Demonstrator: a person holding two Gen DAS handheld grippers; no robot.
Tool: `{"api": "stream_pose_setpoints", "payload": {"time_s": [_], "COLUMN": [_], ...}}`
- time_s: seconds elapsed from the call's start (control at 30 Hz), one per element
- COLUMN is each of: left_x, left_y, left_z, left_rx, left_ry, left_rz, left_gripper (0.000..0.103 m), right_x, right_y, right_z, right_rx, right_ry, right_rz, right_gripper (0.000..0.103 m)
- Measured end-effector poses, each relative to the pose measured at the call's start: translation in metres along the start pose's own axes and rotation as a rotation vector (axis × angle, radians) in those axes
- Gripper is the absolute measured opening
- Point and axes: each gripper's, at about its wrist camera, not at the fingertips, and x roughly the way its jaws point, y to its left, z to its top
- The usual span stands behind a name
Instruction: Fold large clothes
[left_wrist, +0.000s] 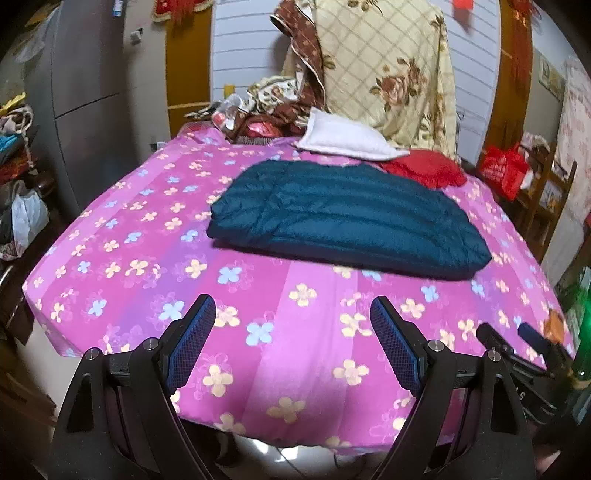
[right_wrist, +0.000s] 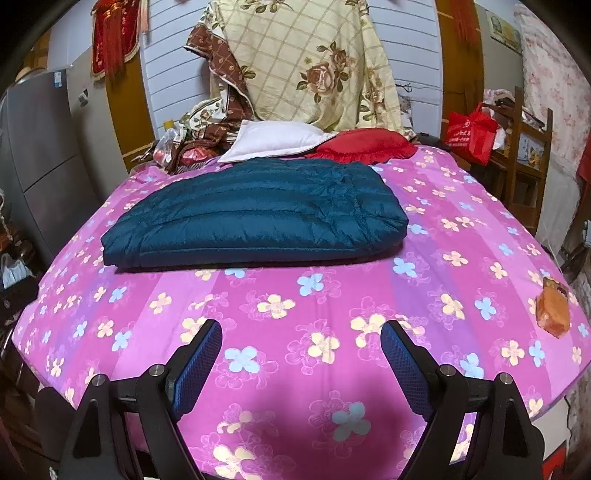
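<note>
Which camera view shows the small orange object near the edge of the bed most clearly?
The right wrist view: the orange object lies whole and unobstructed on the pink flowered sheet, at that view's right edge. In the left wrist view only a small blurred part of it shows at the far right, beyond the right claw.

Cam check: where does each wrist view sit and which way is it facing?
Left wrist: on the left gripper at the bed's near edge, angled down at the folded teal jacket; own open jaws show, right gripper at lower right.
Right wrist: on the right gripper, same heading, further right; own open jaws only.
Shared: jacket, pink floral sheet, white pillow, red cushion.
</note>
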Motion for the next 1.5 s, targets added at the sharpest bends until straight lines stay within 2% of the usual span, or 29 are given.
{"api": "stream_pose_setpoints", "payload": {"time_s": [0.2,0.33,0.53,0.7,0.9,1.07,1.23,1.5], "left_x": [-0.001,0.006,0.003,0.01,0.033,0.057,0.084,0.102], "left_y": [0.004,0.007,0.014,0.017,0.03,0.043,0.051,0.051], "left_z": [-0.002,-0.002,-0.001,0.0,0.007,0.012,0.019,0.023], "left_rx": [-0.011,0.005,-0.023,-0.013,-0.01,-0.016,-0.034,-0.021], "left_ry": [-0.054,-0.034,-0.031,-0.001,0.026,0.062,0.124,0.15], "left_rz": [0.01,0.029,0.02,0.011,0.091,0.133,0.134,0.155], "left_gripper": [0.086,0.086,0.086,0.086,0.086,0.086,0.086,0.086], "right_x": [0.002,0.011,0.003,0.003,0.019,0.036,0.057,0.077], "right_y": [-0.001,0.003,0.014,0.012,-0.004,-0.02,-0.035,-0.044], "right_z": [-0.001,0.0,-0.004,0.001,0.027,0.041,0.047,0.043], "right_rx": [-0.008,0.005,-0.059,-0.062,-0.079,-0.062,-0.011,0.018], "right_ry": [-0.017,0.013,-0.02,-0.012,-0.01,-0.003,0.033,0.056], "right_rz": [-0.033,-0.018,-0.038,-0.034,-0.095,-0.112,-0.098,-0.077], "right_gripper": [0.086,0.086,0.086,0.086,0.086,0.086,0.086,0.086]}}
